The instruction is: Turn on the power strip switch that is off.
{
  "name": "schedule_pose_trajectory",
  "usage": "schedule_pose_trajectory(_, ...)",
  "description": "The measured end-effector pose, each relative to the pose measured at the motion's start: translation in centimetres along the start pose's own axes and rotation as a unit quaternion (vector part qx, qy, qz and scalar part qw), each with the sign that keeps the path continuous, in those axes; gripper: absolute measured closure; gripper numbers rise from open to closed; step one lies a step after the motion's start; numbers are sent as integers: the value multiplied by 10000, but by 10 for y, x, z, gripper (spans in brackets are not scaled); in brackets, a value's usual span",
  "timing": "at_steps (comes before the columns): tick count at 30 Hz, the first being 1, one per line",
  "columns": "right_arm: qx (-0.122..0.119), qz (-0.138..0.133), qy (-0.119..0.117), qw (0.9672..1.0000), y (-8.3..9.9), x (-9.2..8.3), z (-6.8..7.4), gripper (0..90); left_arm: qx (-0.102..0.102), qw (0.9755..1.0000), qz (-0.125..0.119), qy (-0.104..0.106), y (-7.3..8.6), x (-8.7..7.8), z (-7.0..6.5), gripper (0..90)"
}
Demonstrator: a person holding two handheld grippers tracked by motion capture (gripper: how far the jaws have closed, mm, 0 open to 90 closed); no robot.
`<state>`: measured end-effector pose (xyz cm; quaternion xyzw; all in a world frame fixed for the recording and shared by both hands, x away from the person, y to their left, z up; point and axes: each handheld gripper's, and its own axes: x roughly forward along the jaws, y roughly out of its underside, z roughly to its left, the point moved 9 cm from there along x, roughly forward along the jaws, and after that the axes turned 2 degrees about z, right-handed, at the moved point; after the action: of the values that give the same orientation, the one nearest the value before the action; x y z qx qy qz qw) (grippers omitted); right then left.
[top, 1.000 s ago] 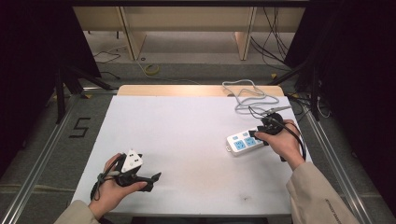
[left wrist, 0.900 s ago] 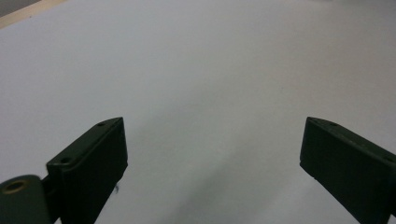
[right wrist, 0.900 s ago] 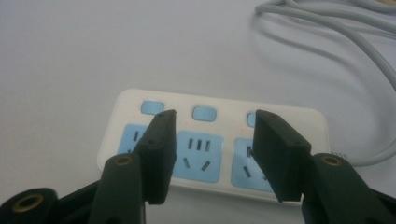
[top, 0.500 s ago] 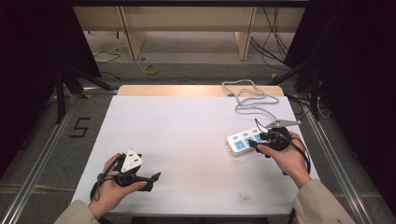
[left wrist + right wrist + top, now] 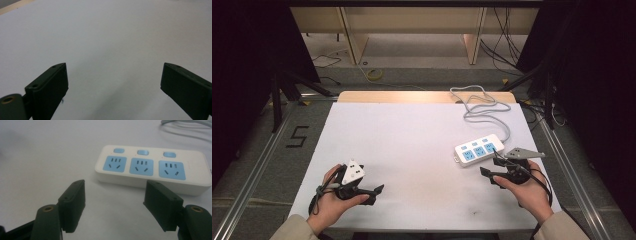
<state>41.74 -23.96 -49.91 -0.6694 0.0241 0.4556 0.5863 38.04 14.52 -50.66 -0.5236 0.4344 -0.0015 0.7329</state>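
White bench (image 5: 412, 145) under me, nothing but bare surface between my left gripper (image 5: 113, 82) jaws, spread wide. Power strip (image 5: 152, 168) lies near the right edge, just beyond my right gripper (image 5: 113, 203), jaws spread, empty.

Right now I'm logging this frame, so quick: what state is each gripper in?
Left gripper: open, jaws wide apart, holding nothing.
Right gripper: open, holding nothing, just short of the white power strip.

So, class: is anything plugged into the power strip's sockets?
Nothing is. All three blue sockets on the power strip show bare slots; the right gripper hovers open before it.
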Motion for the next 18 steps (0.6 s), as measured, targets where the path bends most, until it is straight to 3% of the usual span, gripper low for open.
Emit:
schedule_pose_trajectory(8,-79,-186,-103,9997,12,-9,9,313,11,10000,6,6,0,0,0,72)
schedule_pose_trajectory(18,-89,-298,-119,9994,12,-10,9,299,-10,10000,40,45,1,1,0,72)
